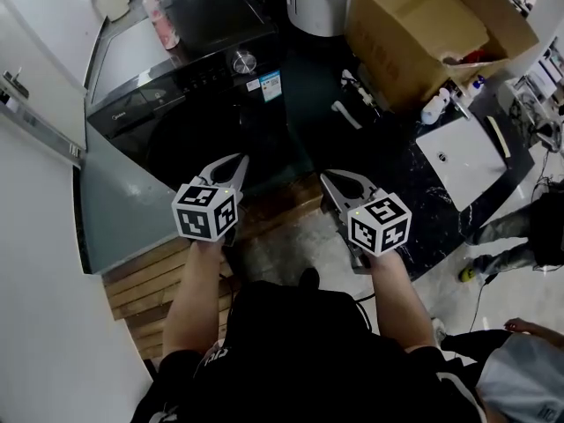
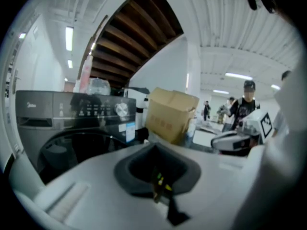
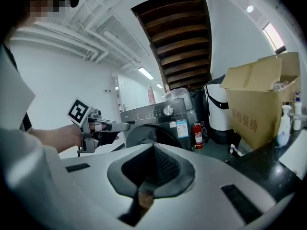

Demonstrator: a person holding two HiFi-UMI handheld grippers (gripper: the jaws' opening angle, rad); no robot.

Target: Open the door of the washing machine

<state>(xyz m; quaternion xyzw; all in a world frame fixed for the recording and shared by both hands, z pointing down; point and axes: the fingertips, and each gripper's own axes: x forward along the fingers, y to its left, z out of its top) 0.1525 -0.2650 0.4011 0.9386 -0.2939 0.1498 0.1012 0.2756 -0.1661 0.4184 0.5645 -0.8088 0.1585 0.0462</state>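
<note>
The person stood facing the washer (image 1: 189, 77), a black front-loader set against the white wall, with wooden boards (image 1: 145, 280) at its foot; its round dark door (image 1: 207, 144) faced the person and looked closed, flush with the front, so I judged that the task had not really begun. Both tools were held out side by side at about the same height, pointing a little downward toward the machine; I think this was simply the posture of approach, with the hands ready but not committed. The left gripper (image 1: 238, 159) was the nearer one, its tip before the lower right part of the door as the head view showed it; the right gripper (image 1: 328, 179) was further to the side, near the edge of a black counter (image 1: 414, 210). Both were clenched with nothing inside; in each gripper's own view the two jaws met in a point and only the room was seen beyond them. Probably they were kept closed because there was nothing to take yet. I could not make out a handle or recess on the door, nor on which side it was hinged; so which tool would pull it I could not say. A box (image 1: 423, 33) stood well apart on the right.
</note>
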